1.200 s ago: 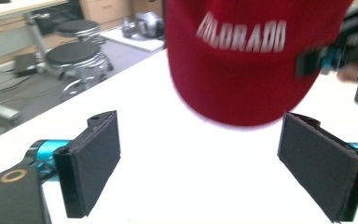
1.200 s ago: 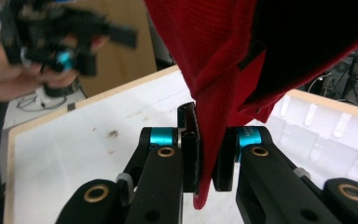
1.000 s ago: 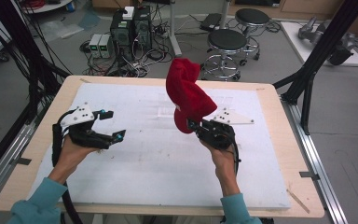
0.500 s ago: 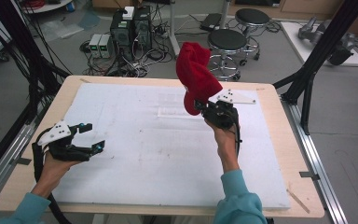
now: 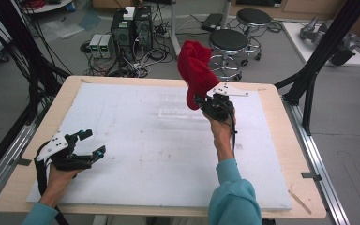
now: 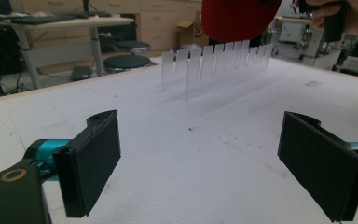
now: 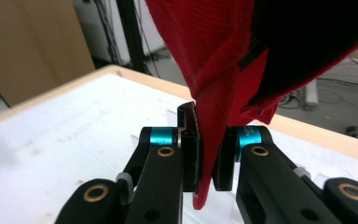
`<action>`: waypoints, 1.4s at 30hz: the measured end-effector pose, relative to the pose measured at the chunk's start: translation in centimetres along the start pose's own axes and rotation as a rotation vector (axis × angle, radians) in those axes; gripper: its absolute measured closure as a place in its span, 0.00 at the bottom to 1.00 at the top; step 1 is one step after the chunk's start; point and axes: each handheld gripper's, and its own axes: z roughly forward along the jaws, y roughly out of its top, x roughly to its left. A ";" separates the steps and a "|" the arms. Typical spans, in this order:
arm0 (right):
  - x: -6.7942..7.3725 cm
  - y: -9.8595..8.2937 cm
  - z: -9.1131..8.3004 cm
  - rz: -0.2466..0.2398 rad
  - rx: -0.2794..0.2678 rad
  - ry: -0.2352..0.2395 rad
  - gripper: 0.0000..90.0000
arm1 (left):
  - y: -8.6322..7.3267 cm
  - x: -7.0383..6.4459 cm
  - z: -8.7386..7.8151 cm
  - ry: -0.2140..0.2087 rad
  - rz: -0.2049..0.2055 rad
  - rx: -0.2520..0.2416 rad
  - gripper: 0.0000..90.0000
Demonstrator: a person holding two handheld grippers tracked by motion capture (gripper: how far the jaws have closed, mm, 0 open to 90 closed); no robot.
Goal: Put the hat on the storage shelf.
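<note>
high view is showing the right gripper [image 5: 205, 101] raised over the far middle of the white mat [image 5: 136, 150], its jaws pinching the lower edge of a red cap [image 5: 194, 70] that is standing up above it, clear of the surface. the right hand [image 5: 221, 129] is gripping the handle below, with a teal sleeve [image 5: 232, 197] running down toward the bottom edge. just left of this gripper, a clear slotted rack [image 5: 180, 112] is lying on the mat, apart from the cap.

right gripper view is looking along the two black jaws, which are pressing together on a folded band of the red cap [image 7: 223, 70]; the fabric is hanging between the pads and poking out a little beneath them, while the rest of the cap is ballooning above.

the left gripper [image 5: 90, 144] is sitting low near the front-left corner of the mat, well apart from the cap, with the left hand [image 5: 58, 176] behind it. left gripper view is showing its jaws standing wide apart with nothing between them, the mat lying beneath, the clear slotted rack [image 6: 214, 67] standing farther off, and the bottom of the red cap [image 6: 235, 18] hanging above the rack.

the wooden table [image 5: 281, 140] is framing the mat on all sides.
</note>
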 end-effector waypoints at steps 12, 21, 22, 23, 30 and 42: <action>-0.3 -0.9 1.6 -0.004 0.040 -0.008 0.94 | -1.0 -0.3 0.5 0.056 -0.014 0.006 0.15; -0.7 -2.0 3.0 0.032 0.085 -0.008 0.94 | -1.3 -0.3 0.5 0.065 -0.024 -0.002 0.15; -0.7 -2.2 3.1 0.034 0.091 -0.008 0.94 | -1.3 -0.3 0.5 0.066 -0.024 -0.001 0.15; -0.7 -2.3 3.3 0.039 0.095 -0.009 0.94 | -1.3 -0.3 0.5 0.070 -0.023 0.001 0.15; -0.6 -3.5 3.2 0.051 0.092 -0.007 0.94 | -1.3 -0.2 0.5 0.089 -0.042 0.003 0.15; -0.5 -4.1 2.7 0.021 0.137 0.001 0.88 | -1.3 -0.2 0.5 0.102 -0.047 0.003 0.15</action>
